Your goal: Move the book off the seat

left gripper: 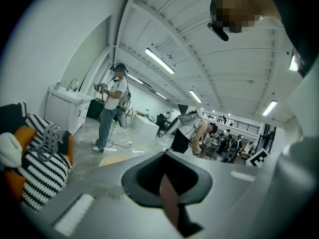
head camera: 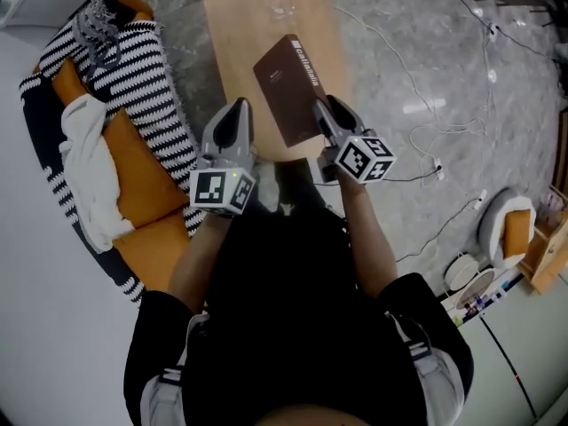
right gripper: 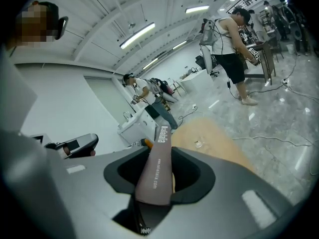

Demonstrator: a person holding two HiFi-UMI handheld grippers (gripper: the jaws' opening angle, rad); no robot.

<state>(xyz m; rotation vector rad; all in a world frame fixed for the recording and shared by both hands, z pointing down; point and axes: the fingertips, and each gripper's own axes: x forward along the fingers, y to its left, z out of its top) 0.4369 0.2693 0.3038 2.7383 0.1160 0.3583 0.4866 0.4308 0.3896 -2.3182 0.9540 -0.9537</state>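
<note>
A brown book point(head camera: 288, 87) with white print on its cover hangs tilted over the near end of the oval wooden table point(head camera: 240, 25). My right gripper point(head camera: 321, 118) is shut on the book's near right edge. In the right gripper view the book point(right gripper: 157, 168) runs up between the jaws of the right gripper point(right gripper: 159, 183), spine toward the camera. My left gripper point(head camera: 238, 109) hovers just left of the book, apart from it, jaws together and holding nothing. The orange sofa seat point(head camera: 133, 176) lies to the left.
A black-and-white striped blanket point(head camera: 133, 60) and a white cloth point(head camera: 89, 171) lie on the sofa. A small clear object point(head camera: 282, 10) sits on the table's far part. Cables point(head camera: 417, 131) trail over the marble floor at the right. People stand further back in the hall.
</note>
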